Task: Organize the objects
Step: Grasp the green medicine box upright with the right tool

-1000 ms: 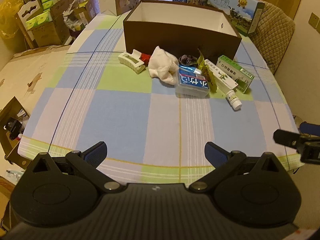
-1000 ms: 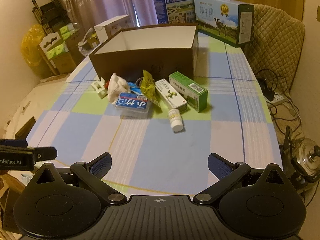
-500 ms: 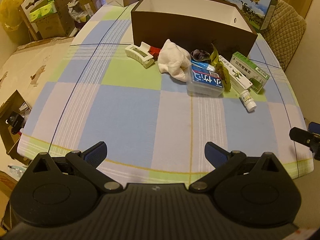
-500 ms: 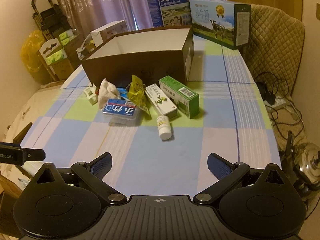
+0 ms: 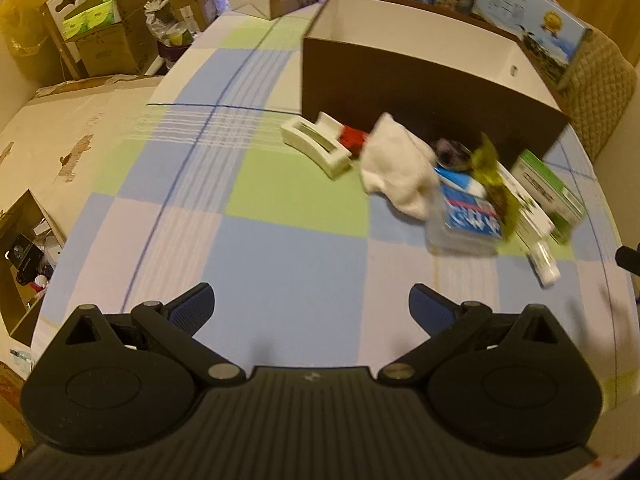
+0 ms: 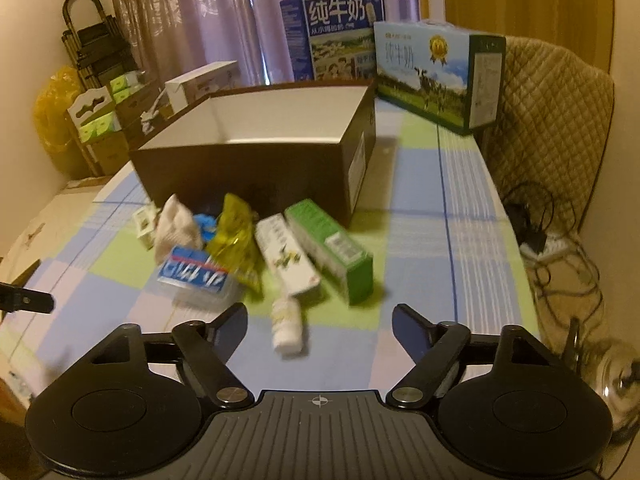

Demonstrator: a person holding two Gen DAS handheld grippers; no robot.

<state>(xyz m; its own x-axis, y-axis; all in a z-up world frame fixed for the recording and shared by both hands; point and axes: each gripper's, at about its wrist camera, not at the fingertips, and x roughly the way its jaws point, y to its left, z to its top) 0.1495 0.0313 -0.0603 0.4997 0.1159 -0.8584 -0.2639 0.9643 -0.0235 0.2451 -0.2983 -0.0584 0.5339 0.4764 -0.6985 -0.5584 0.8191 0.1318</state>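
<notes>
Both your grippers have come in closer to the pile since a second ago, and the items now fill more of each frame. Your left gripper (image 5: pixel 310 306) is wide open with nothing between its fingers, low in the frame over bare tablecloth (image 5: pixel 280 256). Your right gripper (image 6: pixel 319 322) is closing, still parted; the small bottle (image 6: pixel 287 325) lies between its fingers, untouched. The pile sits mid-frame, just before the brown box (image 6: pixel 256 168).

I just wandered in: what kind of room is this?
Probably a home dining room: a checked tablecloth on the table, curtains behind, milk cartons and a quilted chair nearby.
</notes>
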